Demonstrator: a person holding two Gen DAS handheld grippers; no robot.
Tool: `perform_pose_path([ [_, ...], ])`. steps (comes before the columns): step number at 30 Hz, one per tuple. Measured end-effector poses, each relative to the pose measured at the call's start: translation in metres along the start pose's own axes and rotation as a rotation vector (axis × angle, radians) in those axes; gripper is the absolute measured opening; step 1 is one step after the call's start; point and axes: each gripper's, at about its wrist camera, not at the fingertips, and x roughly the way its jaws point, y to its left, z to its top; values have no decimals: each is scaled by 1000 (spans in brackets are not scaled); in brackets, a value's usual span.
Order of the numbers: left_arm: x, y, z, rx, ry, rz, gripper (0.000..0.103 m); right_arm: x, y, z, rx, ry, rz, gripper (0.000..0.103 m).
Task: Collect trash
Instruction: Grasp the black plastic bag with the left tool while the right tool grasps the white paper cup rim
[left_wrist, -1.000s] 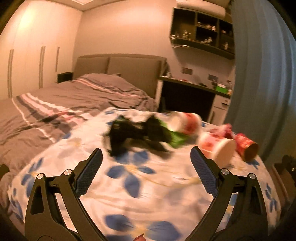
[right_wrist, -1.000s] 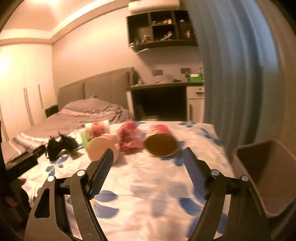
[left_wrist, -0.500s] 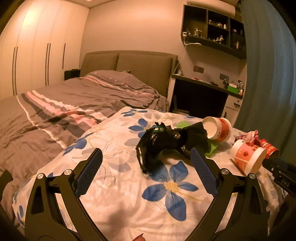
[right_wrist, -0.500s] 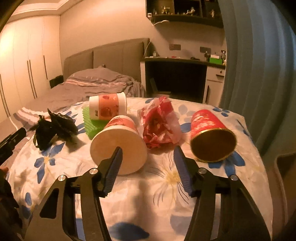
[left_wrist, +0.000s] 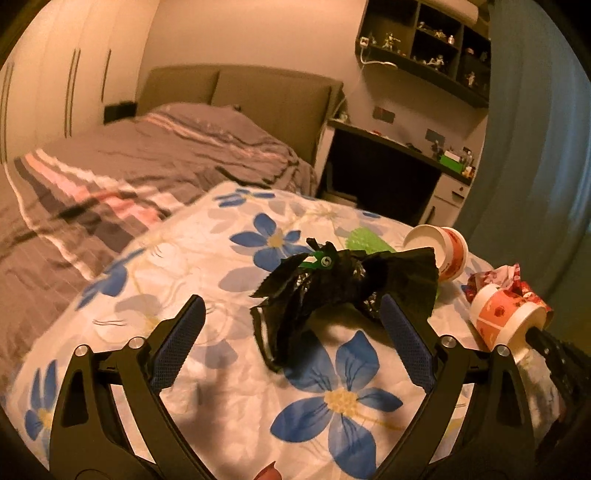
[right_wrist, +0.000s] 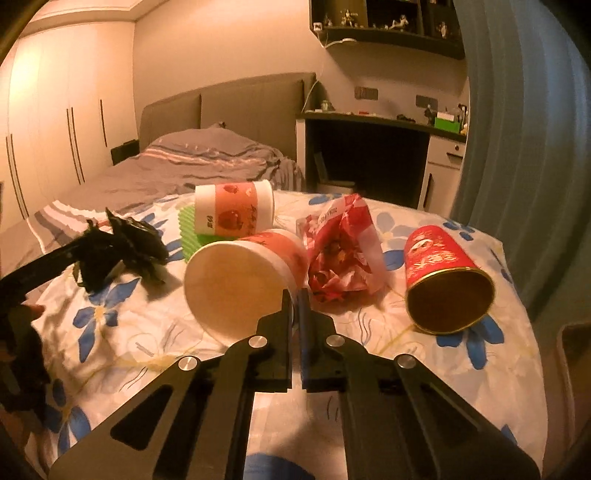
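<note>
- Left gripper (left_wrist: 291, 339): jaws wide but closing a bit, black bag (left_wrist: 332, 284) sits crumpled betw the fingers, pads not on it yet. Prob lined up that way so it can pinch the bunched middle.
- Green tray (right_wrist: 192, 236) is tucked under/behind the far cup (right_wrist: 232, 214), which lies on its side on top of it.
- Near cup (right_wrist: 243, 284) on its side, mouth facing the cam. Right gripper (right_wrist: 295, 299) is pinched shut on its rim wall, looks like one finger in, one out. Makes sense, rim's the only thin bit to grab.
- Red wrapper (right_wrist: 340, 254) touching the near cup's right side, red can (right_wrist: 443, 277) further right, tipped over, open end twd us.
- All trash is on a floral sheet (right_wrist: 369, 354), soft n wrinkly. Bed (right_wrist: 184, 166) behind, desk (right_wrist: 369, 122) and curtain (right_wrist: 524, 147) on the right, warm dim light.
</note>
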Motion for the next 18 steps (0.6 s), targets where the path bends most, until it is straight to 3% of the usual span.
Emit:
perform_pose_path([
  [6,20,3,-4,-21,102,-69,50,-32,-1,-11,-5,-45,5,4],
  [10,22,2,-10,-25,125,-87,11,-51,-1,-18,-5,-68,0,4],
  [13,17,0,-14,-30,122,-91,3,-65,-5,-24,13,-81,0,4],
  [18,-7,-3,-22,-34,80,-84,1,-87,-13,-32,45,-106,-10,4],
])
